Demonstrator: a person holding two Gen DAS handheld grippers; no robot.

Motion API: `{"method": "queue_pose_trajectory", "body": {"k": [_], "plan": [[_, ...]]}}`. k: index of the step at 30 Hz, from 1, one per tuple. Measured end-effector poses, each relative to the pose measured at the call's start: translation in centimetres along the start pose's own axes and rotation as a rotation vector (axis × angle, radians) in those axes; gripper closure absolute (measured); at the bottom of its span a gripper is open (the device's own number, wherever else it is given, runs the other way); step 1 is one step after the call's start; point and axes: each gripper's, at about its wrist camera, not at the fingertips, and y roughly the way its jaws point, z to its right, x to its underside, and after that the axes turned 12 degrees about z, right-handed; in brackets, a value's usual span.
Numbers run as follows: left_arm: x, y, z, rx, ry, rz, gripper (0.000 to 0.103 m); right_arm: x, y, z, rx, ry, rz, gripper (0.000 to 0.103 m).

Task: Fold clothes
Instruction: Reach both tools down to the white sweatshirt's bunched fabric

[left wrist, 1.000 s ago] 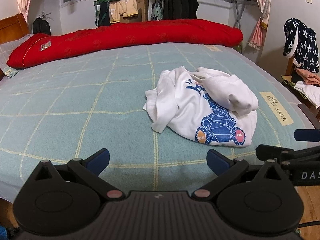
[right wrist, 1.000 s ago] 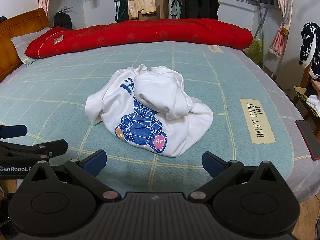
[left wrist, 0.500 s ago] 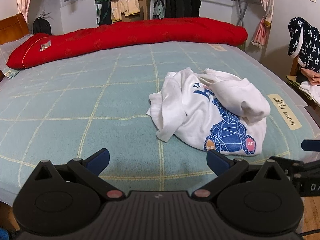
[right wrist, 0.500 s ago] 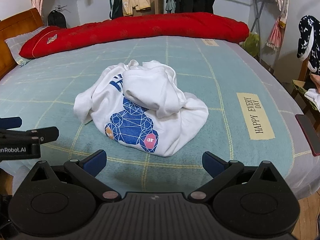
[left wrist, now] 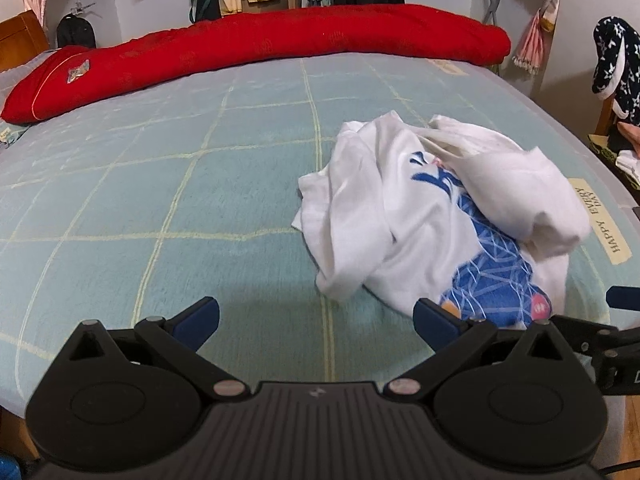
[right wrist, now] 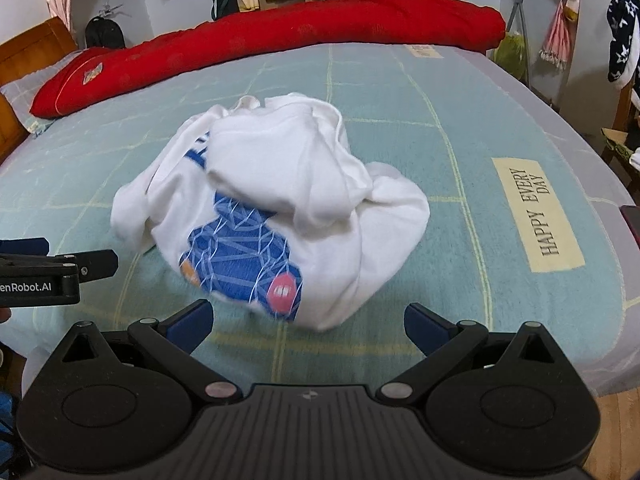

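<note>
The bed (left wrist: 180, 208), under a teal checked cover, fills most of both views, with a long red quilt (left wrist: 260, 52) rolled along its far edge at the top of the frame. The shirt (right wrist: 272, 208), white with a blue print, lies crumpled in a heap on the cover: right of centre in the left wrist view, dead centre in the right wrist view. It is bunched over itself, a sleeve or hem humped across the top and the print partly buried, so no flat fold shows; as it lies, it would need spreading out before it could be folded, and by that judgement the folding is all still to do. More clothes sit on a chair (left wrist: 624, 148) at the right edge, too small to tell whether they are folded. A cream label (right wrist: 536, 216) reading "HAPPY EVERY DAY" lies right of the shirt. The left claw (left wrist: 316, 316) hangs low at the near edge of the bed, jaws wide apart and holding nothing. The right claw (right wrist: 306, 320) does likewise, just short of the shirt's near hem.
</note>
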Motion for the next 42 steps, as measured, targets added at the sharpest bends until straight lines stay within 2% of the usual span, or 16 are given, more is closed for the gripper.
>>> {"method": "queue_pose_trajectory", "body": {"k": [10, 18, 25, 28, 31, 38, 42], "plan": [[-2.5, 5.3, 1.8, 0.020, 0.043, -0.046, 0.001, -2.6, 3.6, 1.5, 0.009, 0.004, 0.008, 0.000], [-2.6, 8.3, 1.3, 0.068, 0.039, -0.091, 0.000, -3.7, 6.0, 1.8, 0.001, -0.024, 0.039, 0.000], [-1.7, 8.8, -0.4, 0.150, -0.023, -0.124, 0.000, -2.1, 7.0, 0.5, -0.017, -0.198, 0.121, 0.000], [-0.9, 8.6, 0.0, 0.167, 0.035, -0.107, 0.000, -1.6, 7.0, 0.5, -0.026, -0.246, 0.151, 0.000], [0.0, 8.4, 0.3, 0.172, 0.075, -0.103, 0.000, -1.5, 7.0, 0.9, -0.035, -0.235, 0.148, 0.000], [-0.1, 7.2, -0.2, 0.174, 0.052, -0.076, 0.001, -1.5, 6.5, 1.7, -0.053, -0.208, 0.143, 0.000], [-0.9, 5.2, -0.7, 0.211, 0.042, 0.004, 0.003, -1.5, 4.9, 1.3, -0.065, -0.266, 0.204, 0.000]]}}
